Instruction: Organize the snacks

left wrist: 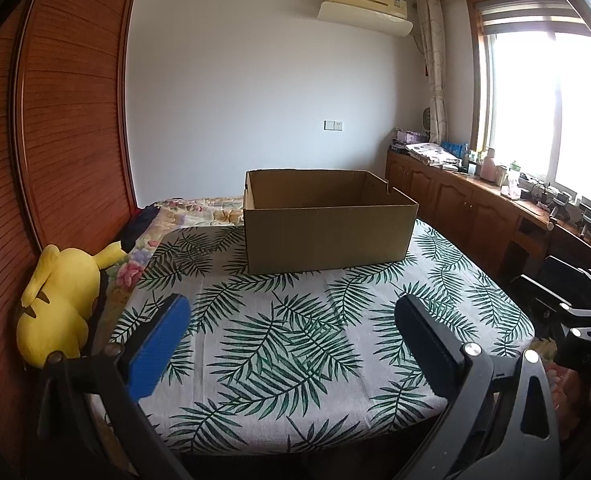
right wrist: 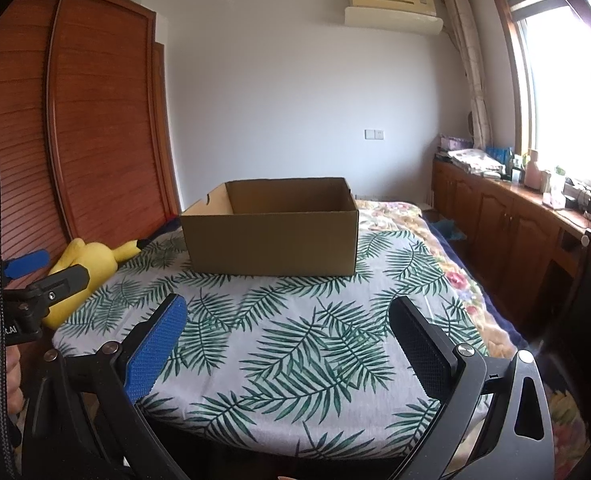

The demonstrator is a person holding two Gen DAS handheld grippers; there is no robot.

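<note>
Leaf-print worktop [left wrist: 295, 340] in a bedroom carries one open cardboard box [left wrist: 327, 236]; both left tongs [left wrist: 291, 320] and right tongs [right wrist: 287, 320] spread apart, unladen.

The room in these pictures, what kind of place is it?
Most likely a home bedroom. A wooden wardrobe stands by a bed with a floral cover, a yellow plush toy lies beside it, and an air conditioner hangs on the wall.

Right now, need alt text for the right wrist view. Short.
An open cardboard box sits on a table covered by a leaf-print cloth, with the right gripper open and empty in the foreground. A yellow plush toy lies at the left, beside a wooden wardrobe.
</note>
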